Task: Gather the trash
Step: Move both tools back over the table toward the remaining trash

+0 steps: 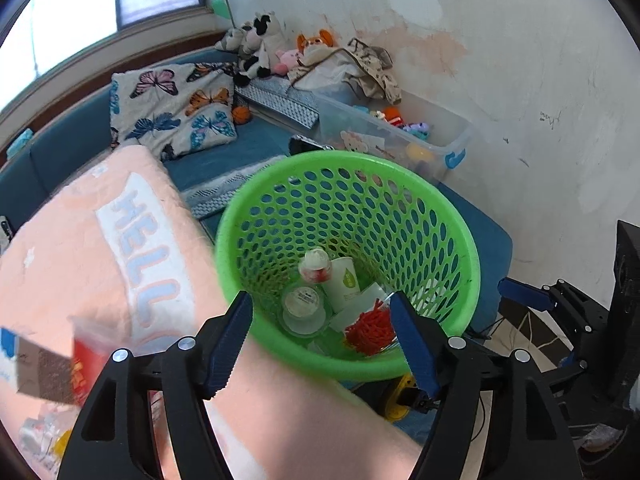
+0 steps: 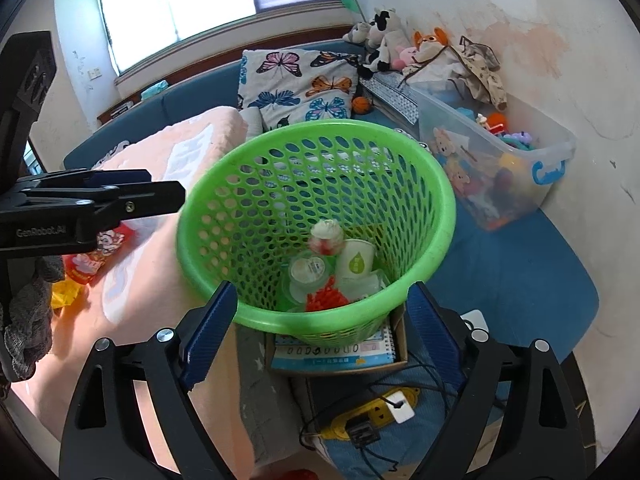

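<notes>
A green mesh basket [image 1: 400, 184] [image 2: 248, 160] stands tilted towards me at the sofa's edge. Inside lie a white paper cup [image 1: 346, 280] [image 2: 356, 264], a clear plastic cup [image 1: 302, 308] [image 2: 308, 270], a small white-and-red item [image 1: 316, 266] [image 2: 326, 236] and a red-printed wrapper [image 1: 368, 330] [image 2: 326, 298]. My left gripper [image 1: 320, 344] hovers open over the basket's near rim, nothing between its pads. My right gripper [image 2: 320, 320] is open too, its fingers framing the near rim without pressing on it. A red snack packet [image 2: 96, 256] and a yellow wrapper [image 2: 66, 292] lie on the pink blanket [image 1: 72, 248].
The basket rests on a cardboard box holding a notebook [image 2: 340, 354], above a yellow power strip [image 2: 372, 416] with cables. Behind are a butterfly cushion [image 1: 176, 112], soft toys [image 1: 260, 44] and a clear toy bin [image 2: 496, 160] against the wall. The left gripper's body [image 2: 80, 204] shows at left.
</notes>
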### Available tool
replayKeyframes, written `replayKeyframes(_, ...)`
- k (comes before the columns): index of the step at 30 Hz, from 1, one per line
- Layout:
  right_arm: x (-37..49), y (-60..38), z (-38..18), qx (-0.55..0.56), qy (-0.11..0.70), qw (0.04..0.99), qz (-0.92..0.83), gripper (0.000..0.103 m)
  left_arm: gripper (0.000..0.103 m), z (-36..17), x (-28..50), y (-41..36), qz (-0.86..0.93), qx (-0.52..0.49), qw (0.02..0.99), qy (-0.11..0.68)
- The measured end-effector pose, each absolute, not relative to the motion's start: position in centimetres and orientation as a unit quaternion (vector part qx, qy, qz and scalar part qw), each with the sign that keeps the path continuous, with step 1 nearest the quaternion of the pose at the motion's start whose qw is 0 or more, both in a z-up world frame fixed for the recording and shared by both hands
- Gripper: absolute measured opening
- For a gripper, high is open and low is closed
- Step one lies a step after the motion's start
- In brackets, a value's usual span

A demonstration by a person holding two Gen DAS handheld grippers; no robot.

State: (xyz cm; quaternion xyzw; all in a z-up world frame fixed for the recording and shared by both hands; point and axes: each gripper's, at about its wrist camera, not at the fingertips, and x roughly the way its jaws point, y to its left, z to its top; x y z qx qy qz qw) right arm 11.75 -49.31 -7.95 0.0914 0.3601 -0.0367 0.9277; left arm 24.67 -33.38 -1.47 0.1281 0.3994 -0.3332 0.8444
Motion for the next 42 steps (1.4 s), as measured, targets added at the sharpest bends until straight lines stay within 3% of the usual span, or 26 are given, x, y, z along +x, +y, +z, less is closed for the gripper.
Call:
replayKeyframes(17, 11.5, -42.7, -6.2, 0.075, 0.350, 0.934, 0.019, 0.089, 0.070, 0.7, 19.5, -20.8, -0.270, 0.089, 0.887, 0.363)
replayKeyframes(42, 11.8, -26.6, -5.8, 0.010, 0.366, 0.912, 0.183, 0.087, 0.070, -2.0, 15.1, -1.9, -0.132, -0.017, 0.920, 0.368)
